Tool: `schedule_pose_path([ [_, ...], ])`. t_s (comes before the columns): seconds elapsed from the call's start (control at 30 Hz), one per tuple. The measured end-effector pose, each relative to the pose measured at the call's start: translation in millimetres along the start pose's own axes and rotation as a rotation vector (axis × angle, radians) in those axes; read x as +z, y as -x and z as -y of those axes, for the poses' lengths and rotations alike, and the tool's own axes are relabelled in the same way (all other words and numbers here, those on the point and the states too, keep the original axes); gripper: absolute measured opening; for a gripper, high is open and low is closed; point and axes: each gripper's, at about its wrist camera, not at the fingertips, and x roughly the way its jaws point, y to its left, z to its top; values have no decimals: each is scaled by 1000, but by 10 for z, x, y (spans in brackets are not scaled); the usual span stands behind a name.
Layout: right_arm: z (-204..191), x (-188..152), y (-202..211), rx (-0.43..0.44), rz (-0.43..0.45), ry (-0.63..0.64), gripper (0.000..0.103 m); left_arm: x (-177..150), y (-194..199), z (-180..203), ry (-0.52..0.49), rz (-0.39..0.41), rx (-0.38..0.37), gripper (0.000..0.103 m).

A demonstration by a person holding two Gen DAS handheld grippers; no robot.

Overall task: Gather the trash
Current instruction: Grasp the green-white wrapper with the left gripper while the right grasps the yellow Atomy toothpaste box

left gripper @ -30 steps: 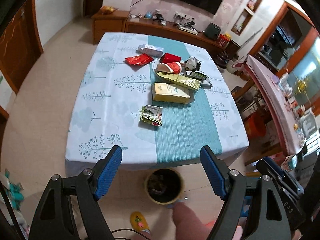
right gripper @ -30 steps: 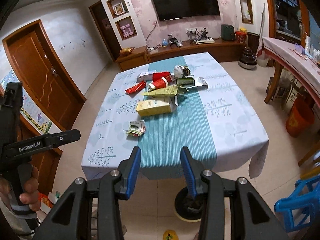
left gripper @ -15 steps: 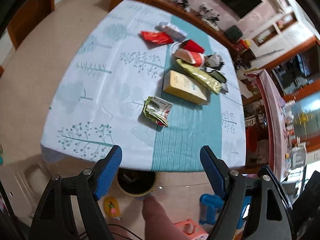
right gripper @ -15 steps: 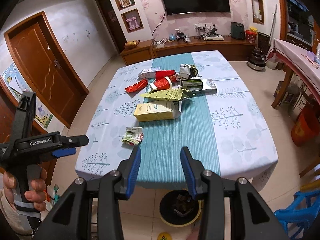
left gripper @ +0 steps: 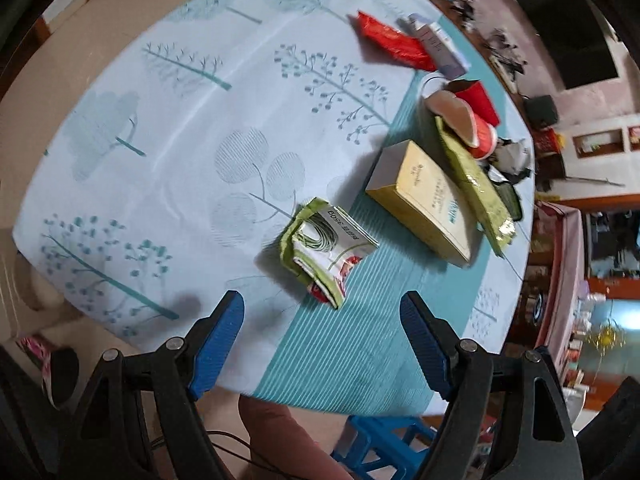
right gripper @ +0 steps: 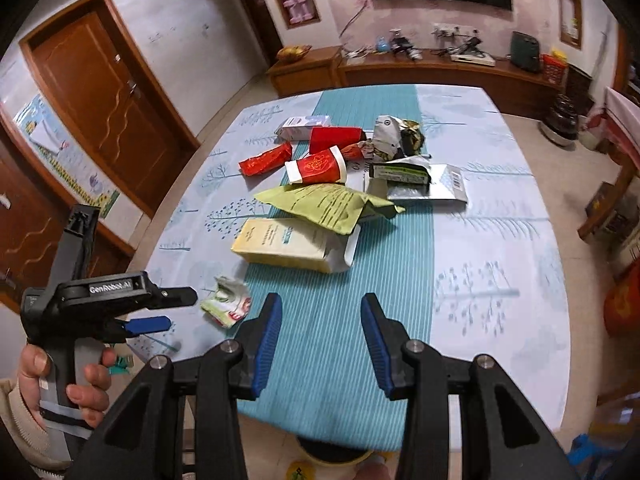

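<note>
Left wrist view: crumpled green wrapper (left gripper: 326, 250) lies just beyond the wide-open, empty left claw (left gripper: 322, 338)

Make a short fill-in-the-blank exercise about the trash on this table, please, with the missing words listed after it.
1. The crumpled green and white wrapper lies nearest the ____ gripper.
2. The green bag partly covers the ____ box.
3. The red paper cup lies on its ____.
4. Both grippers, the right gripper included, hold ____.

Missing words: left; yellow; side; nothing
</note>
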Motion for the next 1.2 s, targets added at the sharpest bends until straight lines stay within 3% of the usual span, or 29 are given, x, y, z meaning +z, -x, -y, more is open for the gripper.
schedule_pose_path([
  [0.37, 92, 345, -521, 147, -111, 162, 41, 91, -290, 156, 171, 23, 27, 79],
  [0.6, -70, 405, -831, 238, -199, 308, 41, 187, -409, 192, 301, 17, 67, 79],
  [1.0, -219, 543, -1231, 286, -263, 468, 41, 264, -656, 274, 387, 5, 144, 78],
  [1.13, -219, 580, -1322, 289, -282, 515, 41, 250, -641, 267, 391, 17, 165, 62],
  [1.2, -235, 618, -1332, 293, -272, 540, 48, 235, -624, 238, 386, 18, 143, 45],
])
